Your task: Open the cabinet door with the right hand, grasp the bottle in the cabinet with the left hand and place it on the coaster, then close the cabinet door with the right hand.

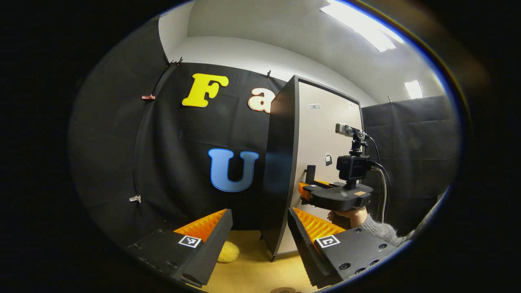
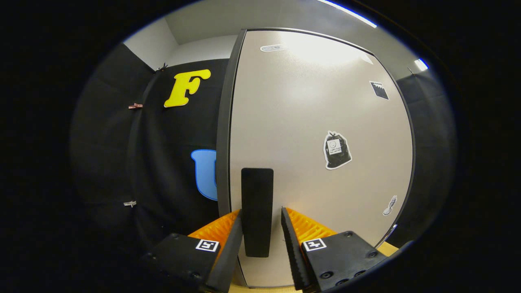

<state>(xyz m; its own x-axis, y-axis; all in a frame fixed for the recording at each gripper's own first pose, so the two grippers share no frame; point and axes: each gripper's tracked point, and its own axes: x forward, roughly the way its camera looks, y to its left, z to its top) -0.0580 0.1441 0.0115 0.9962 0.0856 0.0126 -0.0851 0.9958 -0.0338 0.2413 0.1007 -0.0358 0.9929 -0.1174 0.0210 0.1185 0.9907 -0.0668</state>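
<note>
In the right gripper view, the right hand-held gripper straddles the dark upright handle of the cabinet door; its fingers flank the handle closely, but whether both press on it cannot be told. The door is a pale panel with a dark edge, shut against the cabinet, bearing small stickers. The bottle lies hidden behind it. In the left gripper view, the left hand-held gripper hangs released with jaws wide apart above the yellowish table, near the cabinet's front corner. A yellow rounded object lies partly hidden behind one finger. A round brown object at the bottom edge is cut off, too little to identify. Farther off, a hand in a grey sleeve holds the right hand-held gripper at the door.
</note>
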